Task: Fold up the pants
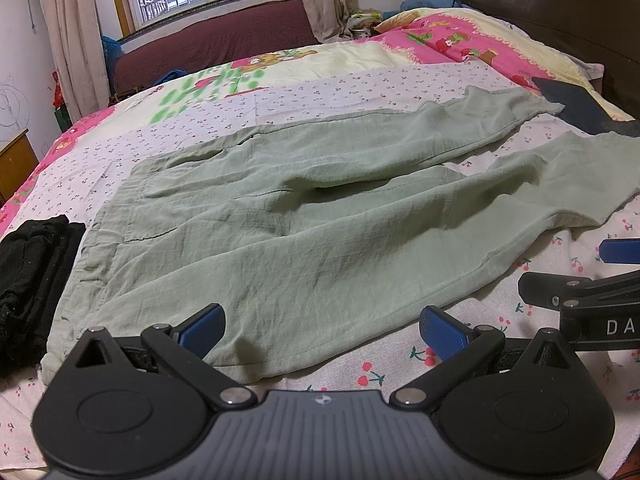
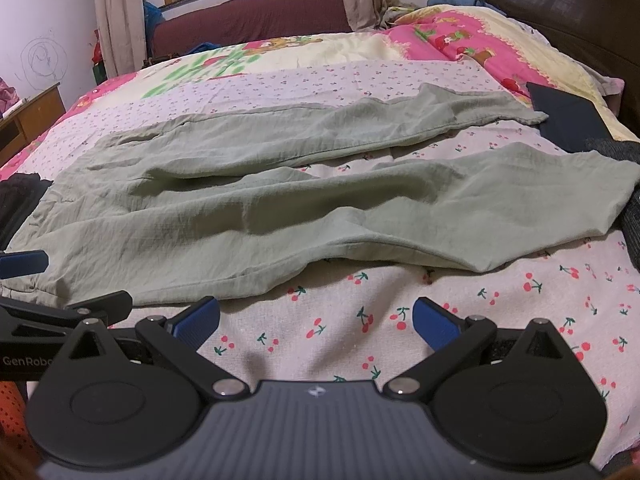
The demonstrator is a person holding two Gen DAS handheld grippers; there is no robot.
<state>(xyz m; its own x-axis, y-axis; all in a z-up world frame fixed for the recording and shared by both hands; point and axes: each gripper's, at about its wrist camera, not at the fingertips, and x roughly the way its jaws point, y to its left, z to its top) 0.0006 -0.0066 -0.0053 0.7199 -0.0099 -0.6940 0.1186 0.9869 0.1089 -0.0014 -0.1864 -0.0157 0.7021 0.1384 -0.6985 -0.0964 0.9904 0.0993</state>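
Note:
Light green pants [image 1: 304,216] lie spread flat on the bed, waistband at the left, both legs running to the right and split apart; they also show in the right wrist view [image 2: 256,208]. My left gripper [image 1: 322,326] is open and empty, just above the near edge of the pants by the hip. My right gripper [image 2: 316,318] is open and empty over the cherry-print sheet [image 2: 400,320], just short of the near leg's edge. Each gripper shows at the side of the other's view: the right gripper [image 1: 600,276] and the left gripper [image 2: 48,284].
A folded black garment [image 1: 32,272] lies left of the waistband. A dark blue folded item [image 1: 580,104] lies by the far leg's cuff, near the dark headboard [image 1: 560,12]. A pink quilt [image 1: 460,44] covers the far side of the bed. A grey textile [image 2: 632,224] sits at the right edge.

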